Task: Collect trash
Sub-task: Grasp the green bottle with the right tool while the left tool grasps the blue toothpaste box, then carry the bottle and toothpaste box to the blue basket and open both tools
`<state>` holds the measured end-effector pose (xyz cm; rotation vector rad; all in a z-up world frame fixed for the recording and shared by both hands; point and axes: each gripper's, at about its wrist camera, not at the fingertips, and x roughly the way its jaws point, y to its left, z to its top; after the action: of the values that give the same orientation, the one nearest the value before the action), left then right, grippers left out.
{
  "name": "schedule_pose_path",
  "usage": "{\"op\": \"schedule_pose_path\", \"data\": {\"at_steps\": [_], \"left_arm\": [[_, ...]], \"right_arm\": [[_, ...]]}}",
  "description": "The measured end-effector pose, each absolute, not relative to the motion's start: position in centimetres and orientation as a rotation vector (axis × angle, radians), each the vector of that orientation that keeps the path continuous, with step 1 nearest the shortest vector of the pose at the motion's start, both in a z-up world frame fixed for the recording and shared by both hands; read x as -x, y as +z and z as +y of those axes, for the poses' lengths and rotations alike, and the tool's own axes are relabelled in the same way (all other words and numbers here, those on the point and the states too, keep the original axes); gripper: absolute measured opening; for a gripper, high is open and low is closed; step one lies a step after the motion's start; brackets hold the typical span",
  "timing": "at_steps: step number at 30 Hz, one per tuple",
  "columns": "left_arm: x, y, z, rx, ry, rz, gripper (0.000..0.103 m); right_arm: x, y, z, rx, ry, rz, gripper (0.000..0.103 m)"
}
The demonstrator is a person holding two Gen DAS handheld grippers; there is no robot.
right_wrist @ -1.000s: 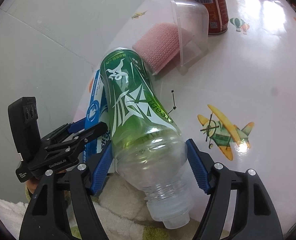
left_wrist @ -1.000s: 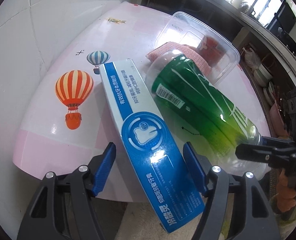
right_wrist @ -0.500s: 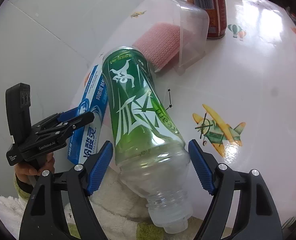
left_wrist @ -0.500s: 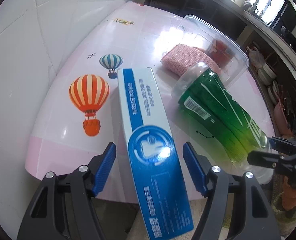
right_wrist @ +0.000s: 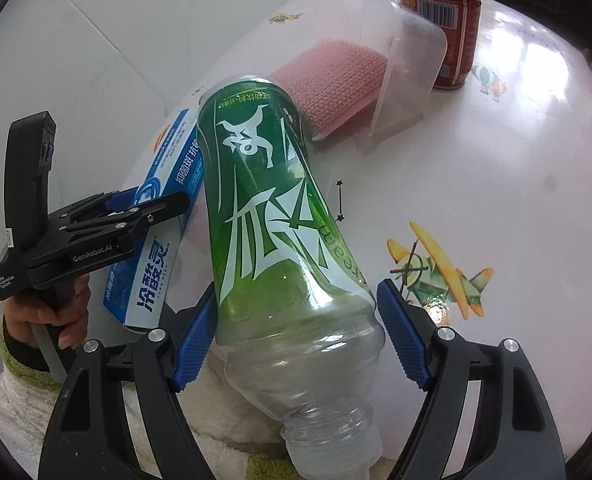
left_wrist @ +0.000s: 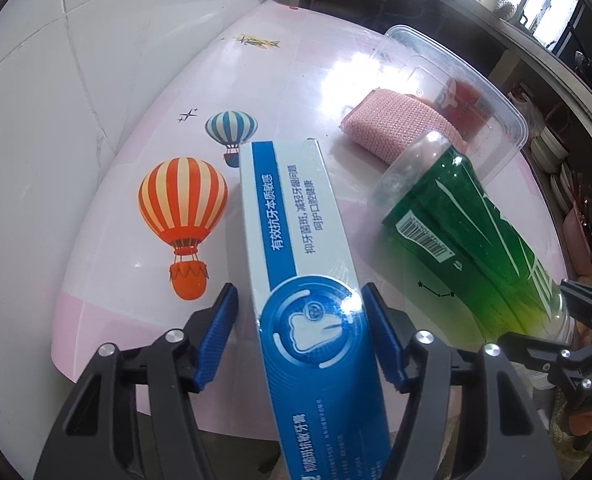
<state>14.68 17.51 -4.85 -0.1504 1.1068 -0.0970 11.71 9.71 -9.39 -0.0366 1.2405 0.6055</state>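
Note:
A blue and white toothpaste box (left_wrist: 303, 280) lies lengthwise between the jaws of my left gripper (left_wrist: 299, 336), its near end past the table edge. The jaws are closing. The right pad meets the box, while a strip of table shows at the left pad. In the right wrist view that gripper (right_wrist: 152, 204) straddles the box (right_wrist: 152, 272). My right gripper (right_wrist: 296, 320) is shut on a green-labelled plastic bottle (right_wrist: 272, 216) just below its label, neck toward the camera. The bottle (left_wrist: 467, 248) hangs tilted over the table, with the right gripper (left_wrist: 533, 312) at its lower end.
On the pink table (left_wrist: 256, 60), a clear plastic container (right_wrist: 407, 40) lies tipped over a pink sponge (right_wrist: 335, 80), with a red can (right_wrist: 451, 28) behind. A hand (right_wrist: 44, 316) in a fluffy sleeve holds the left gripper. Shelves with dishes (left_wrist: 551, 148) stand right; white floor tiles (left_wrist: 56, 80) left.
The box has turned from slanting to nearly straight between the left jaws, which have narrowed. The bottle has moved away from the box to the right, its base off the sponge.

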Motion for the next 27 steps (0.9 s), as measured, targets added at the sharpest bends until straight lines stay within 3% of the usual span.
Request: {"op": "schedule_pose_path", "data": {"at_steps": [3, 27], "left_arm": [[-14.7, -4.8, 17.8, 0.152, -0.097, 1.104, 0.051], [-11.0, -1.7, 19.9, 0.227, -0.063, 0.973, 0.048]], "right_arm": [[-12.1, -10.0, 10.1, 0.031, 0.613, 1.245, 0.071], [-12.4, -10.8, 4.9, -0.165, 0.712, 1.211, 0.068]]}}
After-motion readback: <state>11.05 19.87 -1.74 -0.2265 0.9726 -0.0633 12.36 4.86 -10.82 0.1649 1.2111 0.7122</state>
